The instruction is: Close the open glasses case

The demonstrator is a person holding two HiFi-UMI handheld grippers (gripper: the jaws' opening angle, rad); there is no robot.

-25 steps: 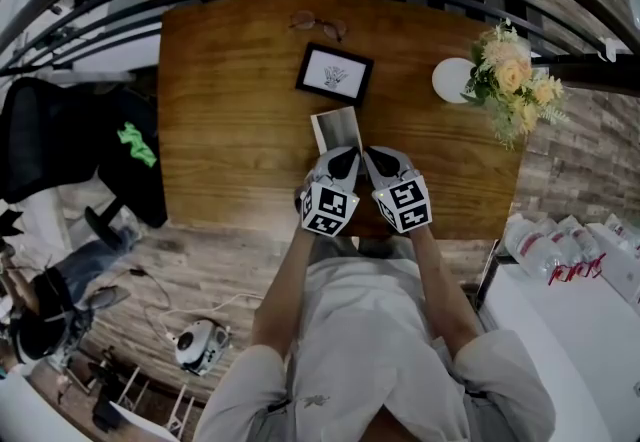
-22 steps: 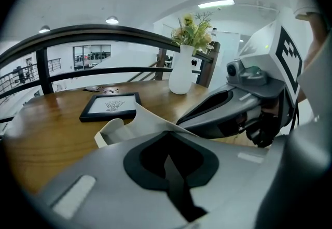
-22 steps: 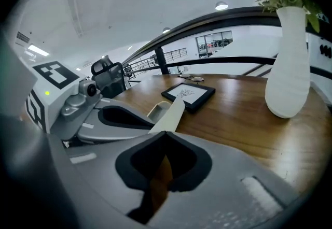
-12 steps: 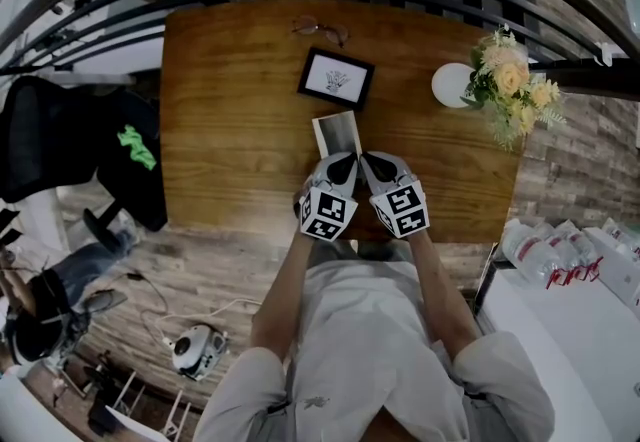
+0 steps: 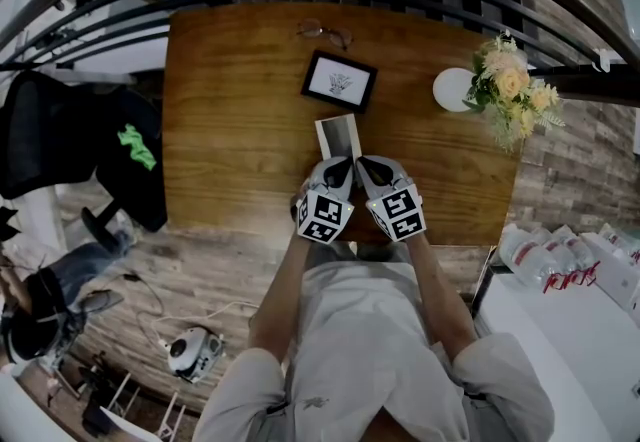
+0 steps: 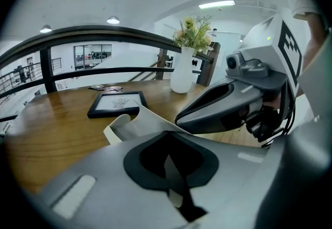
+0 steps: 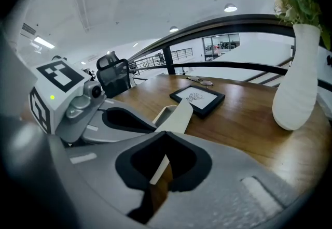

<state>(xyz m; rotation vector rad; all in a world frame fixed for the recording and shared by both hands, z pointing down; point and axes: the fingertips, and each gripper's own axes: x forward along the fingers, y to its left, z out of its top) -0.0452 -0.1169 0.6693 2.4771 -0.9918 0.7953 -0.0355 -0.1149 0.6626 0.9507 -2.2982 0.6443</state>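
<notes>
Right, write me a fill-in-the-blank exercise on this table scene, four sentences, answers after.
1. The glasses case on the table has its lid ____.
2. The left hand-held gripper and the right hand-held gripper each pinch the case with jaws ____.
3. The flowers stand in a ____ vase.
4. The glasses lie beyond the picture frame, ____ the case.

Missing words: open; shut; white; outside.

One glasses case (image 5: pixel 339 135), one picture frame (image 5: pixel 340 82), one vase (image 5: pixel 452 89), one pair of spectacles (image 5: pixel 322 31), two hand-held grippers (image 5: pixel 343 162) (image 5: pixel 365 163).
</notes>
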